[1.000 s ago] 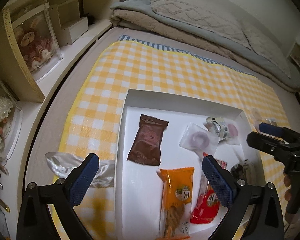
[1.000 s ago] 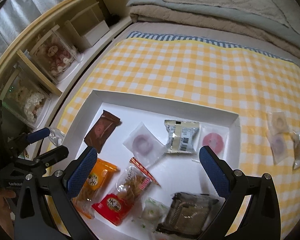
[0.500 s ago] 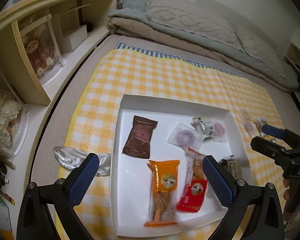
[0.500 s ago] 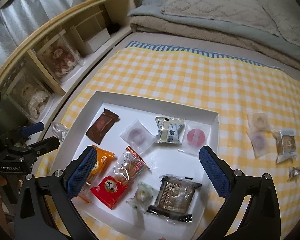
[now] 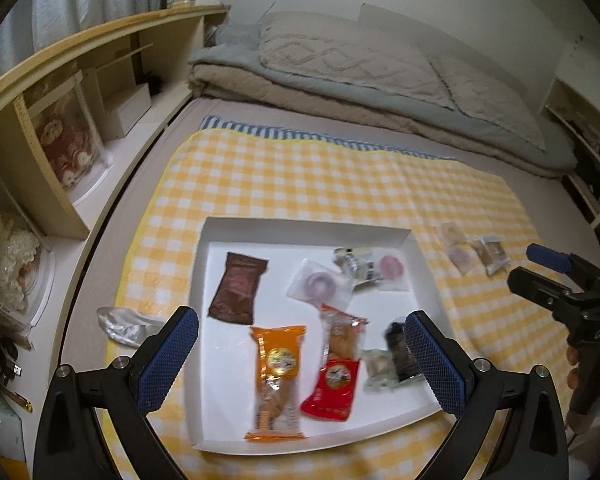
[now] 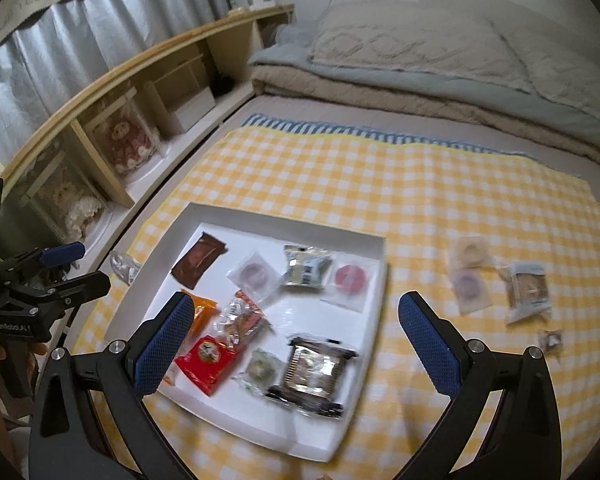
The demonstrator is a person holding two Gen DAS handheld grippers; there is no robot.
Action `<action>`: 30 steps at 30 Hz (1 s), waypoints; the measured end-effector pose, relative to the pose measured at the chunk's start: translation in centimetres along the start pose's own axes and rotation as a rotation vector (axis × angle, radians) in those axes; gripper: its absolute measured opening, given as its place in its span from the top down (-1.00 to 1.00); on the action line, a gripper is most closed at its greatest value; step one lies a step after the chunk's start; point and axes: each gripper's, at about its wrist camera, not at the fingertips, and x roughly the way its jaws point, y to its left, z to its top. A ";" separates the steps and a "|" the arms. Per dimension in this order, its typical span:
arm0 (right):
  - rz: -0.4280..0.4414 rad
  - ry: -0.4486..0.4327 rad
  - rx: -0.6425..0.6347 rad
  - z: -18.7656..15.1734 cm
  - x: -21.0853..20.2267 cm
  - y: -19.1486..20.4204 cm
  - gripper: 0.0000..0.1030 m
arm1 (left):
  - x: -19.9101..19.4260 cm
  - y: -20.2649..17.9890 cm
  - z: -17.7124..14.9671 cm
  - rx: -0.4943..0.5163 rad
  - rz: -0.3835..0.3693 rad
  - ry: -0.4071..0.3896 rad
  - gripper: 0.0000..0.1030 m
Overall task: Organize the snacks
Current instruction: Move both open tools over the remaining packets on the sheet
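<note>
Jaws on both the left gripper (image 5: 300, 350) and right gripper (image 6: 292, 330) stand wide, holding nothing, above the shallow white cardboard tray (image 5: 300, 227) of crinkly plastic-wrapped snacks. It lies between the blue textured pads on the yellow checked cloth (image 6: 380, 172); four small packets (image 6: 528, 290) lie on the cloth beside it.

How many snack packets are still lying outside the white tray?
4, all on the checked cloth right of the tray: beige ring, purple ring, cookie pack, small candy. None seem hidden.

Black gripper (image 5: 300, 354) frames, blue textured pads (image 5: 168, 354), silver screws.
</note>
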 end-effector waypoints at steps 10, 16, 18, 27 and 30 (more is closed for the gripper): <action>-0.091 -0.065 0.068 -0.7 -4.6 -6.9 -1.00 | 1.8 -5.8 1.7 0.057 -0.050 -0.011 -1.00; -0.155 -0.071 0.116 -1.8 -6.2 -11.4 -1.00 | 4.0 -10.1 3.3 0.095 -0.095 -0.008 -1.00; -0.181 -0.075 0.135 -2.2 -6.7 -13.1 -1.00 | 5.0 -11.5 3.7 0.106 -0.110 -0.006 -1.00; -0.268 -0.080 0.218 -3.8 -7.9 -19.9 -1.00 | 9.9 -16.6 5.2 0.137 -0.159 0.009 -1.00; -0.294 -0.072 0.243 -4.2 -7.7 -21.7 -1.00 | 11.8 -18.4 5.6 0.142 -0.179 0.019 -1.00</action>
